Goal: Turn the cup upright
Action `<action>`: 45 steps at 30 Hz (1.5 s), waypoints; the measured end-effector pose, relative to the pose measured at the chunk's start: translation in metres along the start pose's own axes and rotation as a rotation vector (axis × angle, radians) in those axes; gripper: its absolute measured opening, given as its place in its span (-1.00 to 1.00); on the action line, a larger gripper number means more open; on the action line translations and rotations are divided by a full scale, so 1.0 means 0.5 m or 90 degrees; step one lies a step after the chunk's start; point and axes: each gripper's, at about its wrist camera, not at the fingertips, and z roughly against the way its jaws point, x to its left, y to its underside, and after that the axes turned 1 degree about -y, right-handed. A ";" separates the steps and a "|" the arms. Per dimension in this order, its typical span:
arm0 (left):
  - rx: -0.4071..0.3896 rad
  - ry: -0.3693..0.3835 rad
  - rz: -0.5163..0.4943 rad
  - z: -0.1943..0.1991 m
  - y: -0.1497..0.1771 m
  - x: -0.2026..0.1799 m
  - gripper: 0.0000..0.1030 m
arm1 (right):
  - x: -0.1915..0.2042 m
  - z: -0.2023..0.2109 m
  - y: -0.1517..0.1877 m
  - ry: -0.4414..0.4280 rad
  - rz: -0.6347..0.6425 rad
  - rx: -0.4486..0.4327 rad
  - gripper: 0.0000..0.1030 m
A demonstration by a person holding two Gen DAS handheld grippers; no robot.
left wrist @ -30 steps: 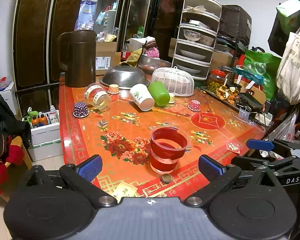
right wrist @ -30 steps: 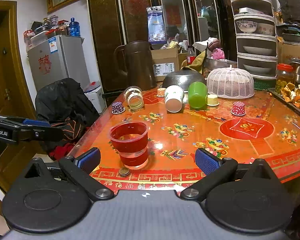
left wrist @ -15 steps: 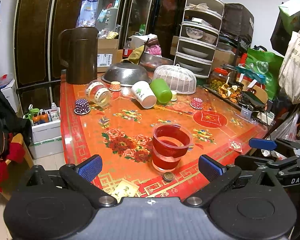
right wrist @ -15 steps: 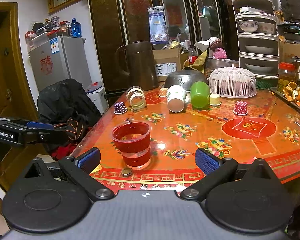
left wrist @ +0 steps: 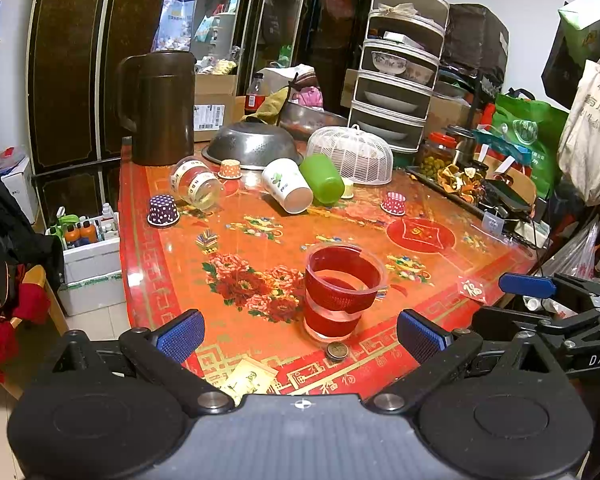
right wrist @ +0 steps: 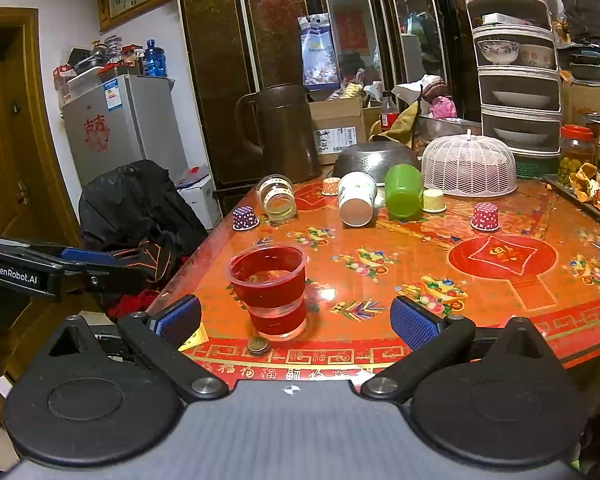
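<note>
Fingers on both grippers stand spread wide, pinching nothing, and both hang back at the near edge of the counter [left wrist: 168, 280]. Straight ahead of them, close in, a red-banded clear cup [left wrist: 342, 292] already stands upright with its mouth up, a coin [left wrist: 337, 350] just in front of its base.

The cups not yet righted lie well apart from both grippers, toward the far side: a white paper cup [left wrist: 288, 191] on its side with its base turned this way and its long axis running away and to the left, a green cup [left wrist: 322, 179] on its side touching or just beside it on the right, and a clear banded cup [left wrist: 196, 184] on its side further left.

From the left gripper [left wrist: 300, 330] the white cup sits nearly dead ahead; from the right gripper [right wrist: 294, 316] it lies ahead and slightly right. Neither looks clearly nearer, so either could take it.

Both grippers are held level, pointing forward over the counter edge. The left gripper shows at the left margin of the right view, the right gripper [left wrist: 528, 286] at the right margin of the left view.

Reaching a fallen cup probably calls for a long forward move past the upright cup.
</note>
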 end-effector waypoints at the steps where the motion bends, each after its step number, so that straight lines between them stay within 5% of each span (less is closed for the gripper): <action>1: 0.000 0.000 -0.001 -0.001 0.000 0.000 1.00 | 0.000 0.000 0.000 0.000 0.000 0.000 0.98; 45: 0.008 0.003 -0.004 -0.011 0.013 -0.013 1.00 | 0.003 -0.001 -0.001 -0.007 -0.004 -0.003 0.98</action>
